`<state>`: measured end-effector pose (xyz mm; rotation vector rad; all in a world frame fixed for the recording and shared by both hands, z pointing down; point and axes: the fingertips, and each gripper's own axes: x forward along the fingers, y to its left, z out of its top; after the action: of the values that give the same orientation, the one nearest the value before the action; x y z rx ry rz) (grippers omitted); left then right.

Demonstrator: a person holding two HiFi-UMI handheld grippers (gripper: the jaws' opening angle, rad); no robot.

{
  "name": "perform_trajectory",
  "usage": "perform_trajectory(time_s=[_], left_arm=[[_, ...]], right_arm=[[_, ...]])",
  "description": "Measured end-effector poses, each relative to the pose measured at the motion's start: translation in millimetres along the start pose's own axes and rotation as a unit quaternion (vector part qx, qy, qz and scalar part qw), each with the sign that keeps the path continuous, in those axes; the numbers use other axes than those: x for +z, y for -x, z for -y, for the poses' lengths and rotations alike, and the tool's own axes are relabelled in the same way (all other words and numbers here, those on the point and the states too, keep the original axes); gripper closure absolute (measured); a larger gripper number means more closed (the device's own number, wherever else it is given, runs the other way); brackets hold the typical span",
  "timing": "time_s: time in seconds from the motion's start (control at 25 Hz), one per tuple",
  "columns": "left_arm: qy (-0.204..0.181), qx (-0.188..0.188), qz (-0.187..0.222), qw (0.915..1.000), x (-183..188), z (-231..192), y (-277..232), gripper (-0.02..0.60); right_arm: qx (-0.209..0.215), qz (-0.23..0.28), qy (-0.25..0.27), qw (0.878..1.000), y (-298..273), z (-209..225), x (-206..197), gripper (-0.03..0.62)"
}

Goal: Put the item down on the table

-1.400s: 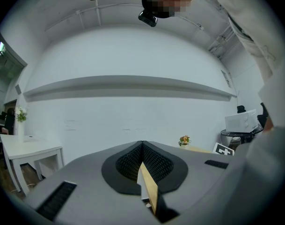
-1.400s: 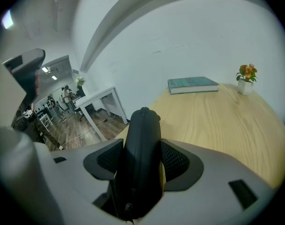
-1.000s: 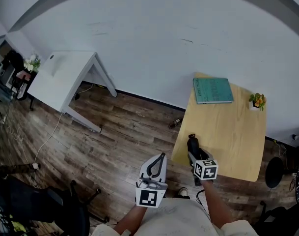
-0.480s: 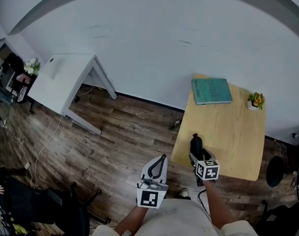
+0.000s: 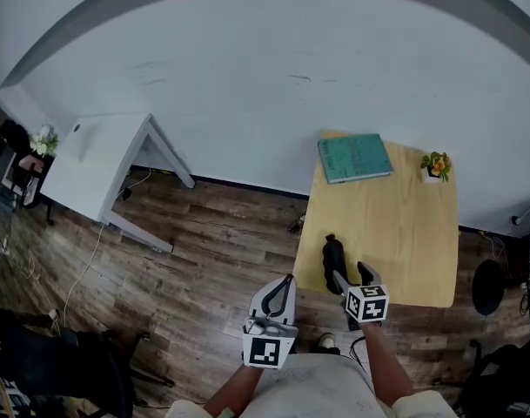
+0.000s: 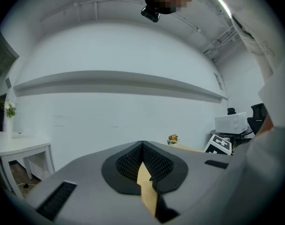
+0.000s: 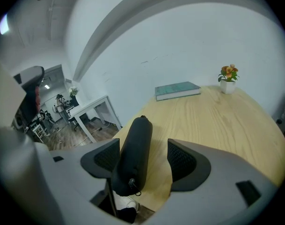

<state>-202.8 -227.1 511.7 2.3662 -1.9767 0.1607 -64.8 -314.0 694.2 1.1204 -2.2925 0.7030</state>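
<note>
Bright, even lighting; heavy fisheye distortion toward the edges.

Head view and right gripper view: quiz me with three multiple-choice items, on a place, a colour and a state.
1. Where on the wooden table lies the teal book? A near edge; B far left corner; C middle.
2. The pouch is: A black; B red; C white.
3. The jaws of the right tool are: A clamped on the pouch; B apart, pouch between them; C shut, empty.
Key: B, the book lies by the wall, at the left corner. A, it is black all over. B, the jaws have just been opening, the pouch between them, with a gap beside one pad.
</note>
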Motion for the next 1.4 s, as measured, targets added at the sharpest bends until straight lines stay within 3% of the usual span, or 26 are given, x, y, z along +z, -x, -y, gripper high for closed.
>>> perform_trajectory(time_s=[0.6,0.92,1.12,1.4], left_arm=[[-0.021,-0.066,0.009,0.9975,16.4,55.2,-39.4,0.574],[-0.030,-0.093,0.022,0.9949,30.7,80.1,-57.4,0.574],[-0.040,-0.098,0.045,0.9934,45.6,85.2,-67.1,0.574],[-0.048,-0.095,0.069,0.9920,62.8,88.0,-74.7,0.574]], right_arm=[[-0.051,0.099,-0.044,0.993,85.6,54.4,33.8,0.278],[-0.088,0.176,-0.001,0.981,147.1,63.9,72.9,0.278],[-0.109,0.255,0.047,0.960,192.6,57.3,109.2,0.278],[-0.169,0.352,0.152,0.908,244.8,41.8,144.6,0.278]])
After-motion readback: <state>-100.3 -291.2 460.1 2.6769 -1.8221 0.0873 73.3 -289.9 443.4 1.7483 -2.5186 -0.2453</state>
